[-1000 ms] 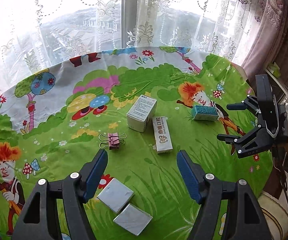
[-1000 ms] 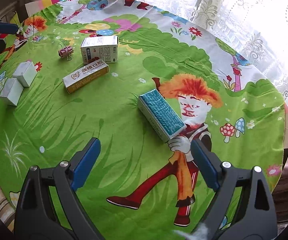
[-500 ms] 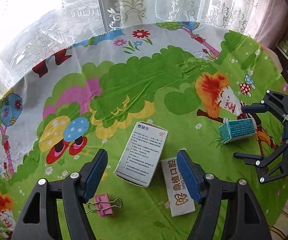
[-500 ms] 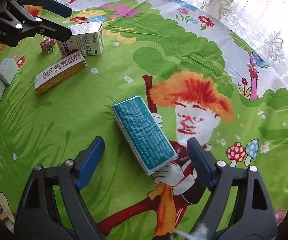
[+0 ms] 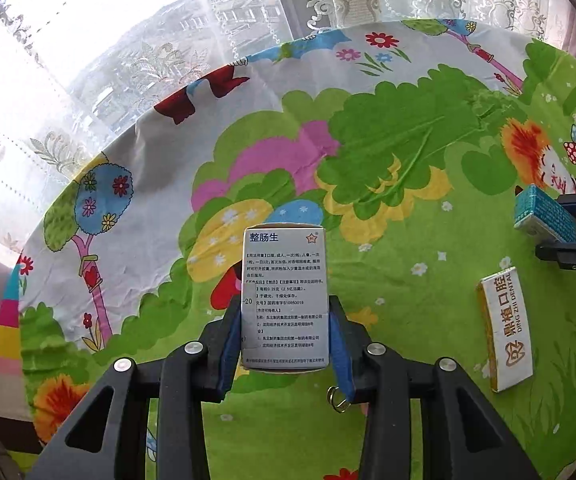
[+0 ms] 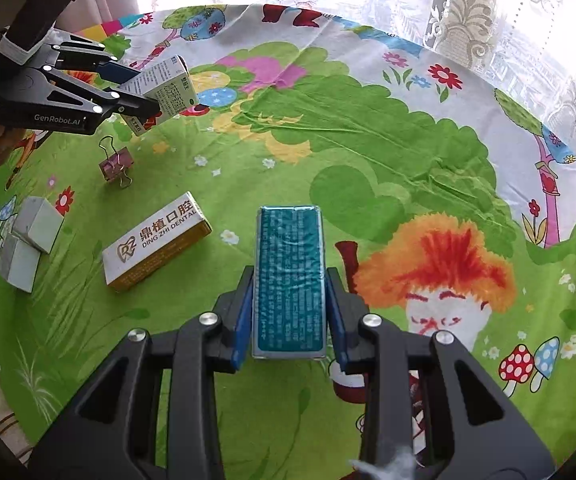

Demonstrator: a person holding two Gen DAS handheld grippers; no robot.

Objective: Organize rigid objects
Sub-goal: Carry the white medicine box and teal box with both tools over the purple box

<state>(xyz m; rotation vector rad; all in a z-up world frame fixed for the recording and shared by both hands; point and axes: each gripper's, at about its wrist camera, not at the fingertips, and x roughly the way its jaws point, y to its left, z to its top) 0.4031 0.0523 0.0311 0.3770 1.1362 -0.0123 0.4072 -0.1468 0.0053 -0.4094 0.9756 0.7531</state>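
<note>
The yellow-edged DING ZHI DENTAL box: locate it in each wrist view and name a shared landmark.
Left wrist: DING ZHI DENTAL box lies at right, on the tablecloth.
Right wrist: lower left, flat.
Shared landmark: teal box, which the right gripper clamps.

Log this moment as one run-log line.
left gripper: shut on white box | right gripper: shut on teal box | on table: yellow box, binder clip

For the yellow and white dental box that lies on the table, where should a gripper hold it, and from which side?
Grip the dental box across its two long side walls near mid-length, coming from above. It lies flat with its broad face up, so the narrow width probably fits between the fingers; both sides look free.
</note>
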